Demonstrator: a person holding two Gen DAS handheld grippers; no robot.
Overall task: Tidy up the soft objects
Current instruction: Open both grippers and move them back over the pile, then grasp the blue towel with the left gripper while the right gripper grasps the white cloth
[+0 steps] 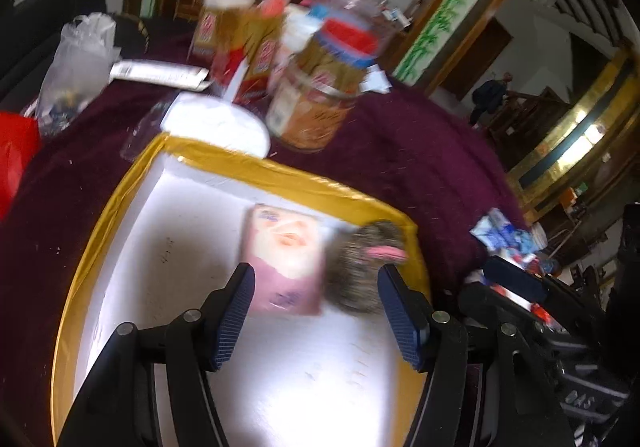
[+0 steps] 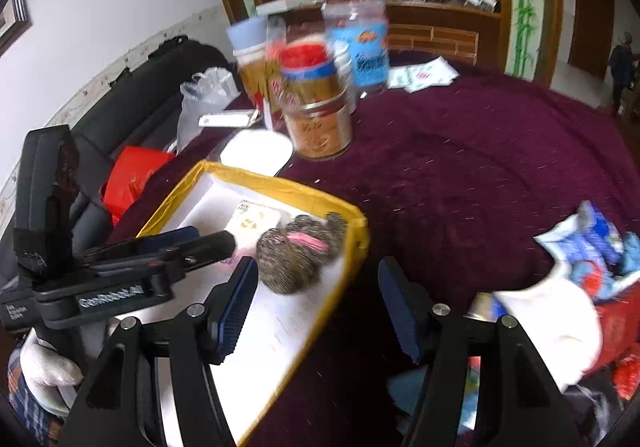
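Inside yellow-rimmed box (image 1: pixel 280 171): pink packet (image 1: pixel 286 259), speckled knit bundle (image 1: pixel 360 267).

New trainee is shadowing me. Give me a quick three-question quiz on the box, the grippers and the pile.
1. True or false: the left gripper is shut on the mitten.
2. What lies in the box beside the mitten? A) pink packet B) jar C) red bag
3. Which side of the box is the pile on?

Key: 1 false, both grippers are open, right gripper too; 2 A; 3 right, on the cloth.
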